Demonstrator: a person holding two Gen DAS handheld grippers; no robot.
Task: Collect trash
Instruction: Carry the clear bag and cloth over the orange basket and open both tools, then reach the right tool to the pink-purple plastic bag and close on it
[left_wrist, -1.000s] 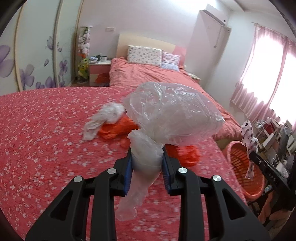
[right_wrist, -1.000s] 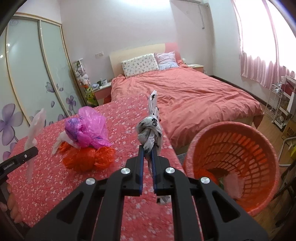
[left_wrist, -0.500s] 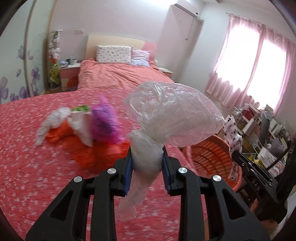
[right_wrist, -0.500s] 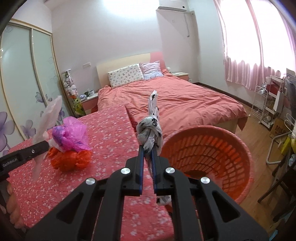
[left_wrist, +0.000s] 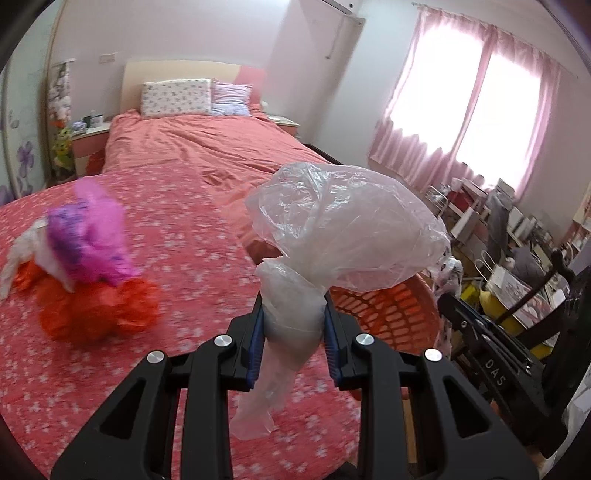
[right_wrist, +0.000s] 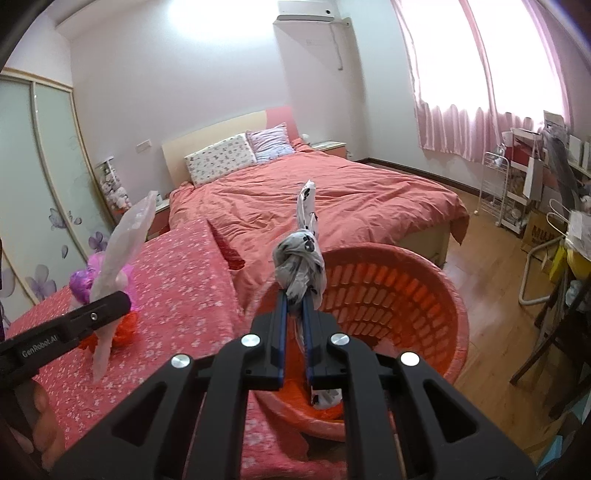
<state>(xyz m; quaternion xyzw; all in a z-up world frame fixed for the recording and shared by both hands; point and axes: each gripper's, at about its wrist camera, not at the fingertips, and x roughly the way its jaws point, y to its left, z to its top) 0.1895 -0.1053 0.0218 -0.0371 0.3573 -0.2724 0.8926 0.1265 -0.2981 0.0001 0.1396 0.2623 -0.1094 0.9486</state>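
Note:
My left gripper (left_wrist: 294, 325) is shut on the neck of a clear plastic bag (left_wrist: 347, 229), whose puffed top hides part of the orange basket (left_wrist: 388, 314) behind it. My right gripper (right_wrist: 294, 314) is shut on a knotted white bag with black spots (right_wrist: 300, 266), held over the near rim of the orange basket (right_wrist: 399, 291). On the floral red cover sit a pink-purple bag (left_wrist: 88, 236), red-orange bags (left_wrist: 96, 314) and a white bag (left_wrist: 22, 251). In the right wrist view the left gripper (right_wrist: 107, 314) shows at the left, holding the clear bag (right_wrist: 122, 258).
A made bed (right_wrist: 314, 199) with pillows lies beyond. Shelves, a cart (right_wrist: 502, 184) and clutter stand at the right under pink curtains. A wardrobe with flower decals (right_wrist: 48, 221) lines the left wall. Wooden floor (right_wrist: 491, 266) shows beside the basket.
Both grippers have swung right toward the basket with their bags. The basket now fills the middle of the right wrist view, and the bag pile has slid left.

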